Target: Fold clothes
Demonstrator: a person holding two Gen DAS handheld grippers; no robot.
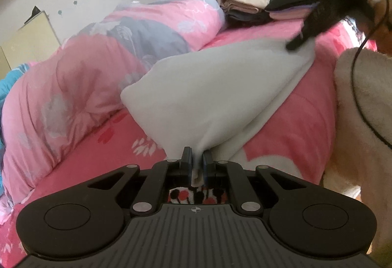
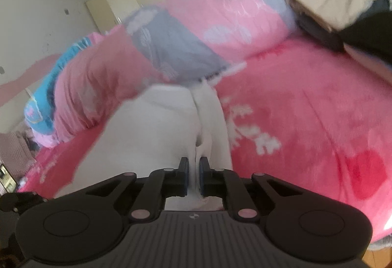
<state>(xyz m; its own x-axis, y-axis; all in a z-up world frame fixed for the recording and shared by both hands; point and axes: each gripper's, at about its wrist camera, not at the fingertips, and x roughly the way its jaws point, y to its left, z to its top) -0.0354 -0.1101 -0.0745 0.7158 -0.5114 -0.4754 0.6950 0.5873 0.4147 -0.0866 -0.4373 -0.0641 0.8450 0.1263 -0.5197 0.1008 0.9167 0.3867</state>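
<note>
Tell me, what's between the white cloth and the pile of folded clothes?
Only bare pink bedsheet between the white cloth and the pile of folded clothes, seen from the right wrist.

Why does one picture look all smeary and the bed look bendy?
Right wrist view: the pink quilt and folded stack are smeared by motion blur, while the tongs stay sharp. Left wrist view: mostly crisp, only the other tongs blur. Both views: the fisheye lens curves the bed and darkens the corners.

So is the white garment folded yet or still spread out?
Not neatly folded: the white garment hangs stretched and bunched between the left hand-held gripper and right hand-held gripper, both clamped on it.
</note>
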